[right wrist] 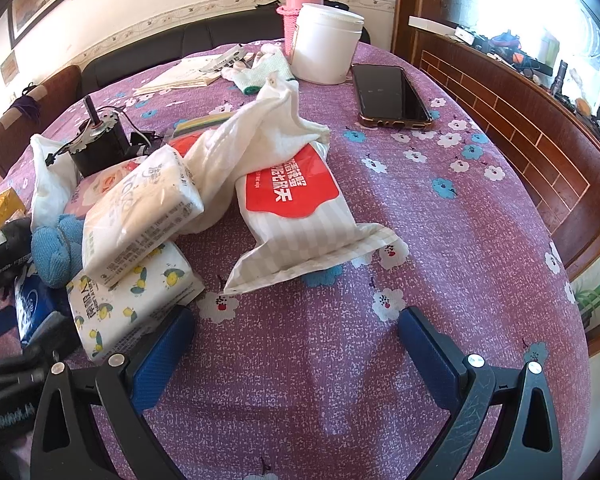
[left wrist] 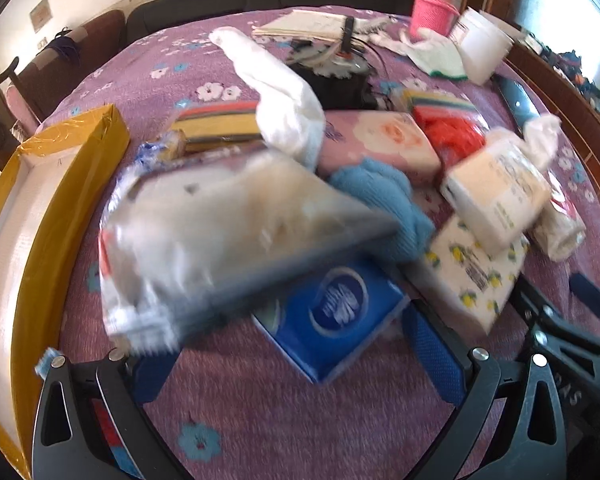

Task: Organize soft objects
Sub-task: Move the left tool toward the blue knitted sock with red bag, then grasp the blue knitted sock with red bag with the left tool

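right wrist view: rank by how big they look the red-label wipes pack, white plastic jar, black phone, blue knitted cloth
1. red-label wipes pack, though nearest the camera
2. white plastic jar and black phone, too alike to rank
3. blue knitted cloth, partly hidden

A table covered in a purple cloth printed with white and blue flowers [right wrist: 440, 240] is carrying everything. Lying directly on it near the front are a red-and-white striped soft pack of wipes [right wrist: 296, 216], a lemon-printed tissue pack [right wrist: 136, 300] and a blue tissue pack [left wrist: 332, 312]. A black smartphone in a gold-edged case [right wrist: 392, 94] is resting flat towards the far right, well apart from the pile. A white plastic jar [right wrist: 324, 46] and a pink knit-sleeved flask [right wrist: 300, 4] are standing at the far edge, beside a white-and-green glove [right wrist: 260, 70] and a stack of papers [right wrist: 180, 76]. A yellow-taped open cardboard box [left wrist: 44, 216] is sitting at the left.
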Available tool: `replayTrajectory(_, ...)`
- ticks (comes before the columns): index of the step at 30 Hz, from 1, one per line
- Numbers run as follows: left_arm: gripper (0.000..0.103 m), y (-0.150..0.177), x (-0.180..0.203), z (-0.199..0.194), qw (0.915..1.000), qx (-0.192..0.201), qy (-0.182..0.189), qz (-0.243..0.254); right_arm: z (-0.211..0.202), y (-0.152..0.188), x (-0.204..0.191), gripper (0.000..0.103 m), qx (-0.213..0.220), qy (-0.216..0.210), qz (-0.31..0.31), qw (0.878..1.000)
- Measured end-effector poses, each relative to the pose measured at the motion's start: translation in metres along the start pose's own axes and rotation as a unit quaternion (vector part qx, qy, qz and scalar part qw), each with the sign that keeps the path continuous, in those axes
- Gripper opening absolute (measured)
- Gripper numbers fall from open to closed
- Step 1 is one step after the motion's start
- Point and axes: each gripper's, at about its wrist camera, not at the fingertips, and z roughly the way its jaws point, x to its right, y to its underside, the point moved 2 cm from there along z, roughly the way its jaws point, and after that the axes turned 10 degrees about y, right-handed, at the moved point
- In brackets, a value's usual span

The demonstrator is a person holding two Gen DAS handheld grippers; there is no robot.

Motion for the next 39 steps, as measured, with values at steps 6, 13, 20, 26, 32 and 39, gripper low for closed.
replayTrajectory(6,0.103,0.009,0.002,-0.003,0.9995,0.030,0.001,0.009,0.002,-0.006,0.000,0.102,-0.030,-0.004,-0.017,0.999)
replayTrajectory(13,0.103,0.003,0.001,-0.001,0.9995,0.029,0.005,0.006,0.004,-0.005,-0.002,0.102,-0.020,0.009,0.001,1.000)
replayTrajectory(20,0.090,0.016,-0.001,-0.073,0.9890,0.098,0.110,0.006,-0.014,0.005,0.010,0.102,-0.012,-0.002,0.027,1.000)
replayTrajectory(26,0.103,0.045,-0.040,-0.132,0.9755,0.185,0.118,0.010,-0.108,0.021,0.023,0.102,0.182,0.013,0.016,0.983)
replayTrajectory(32,0.103,0.068,-0.081,-0.105,0.9816,0.109,0.150,-0.046,-0.069,0.019,0.009,0.099,0.100,-0.070,0.012,0.992)
replayTrajectory(39,0.093,0.063,-0.095,-0.085,0.9880,0.080,0.123,-0.048,-0.052,0.015,0.015,0.098,0.104,-0.096,0.041,0.989)
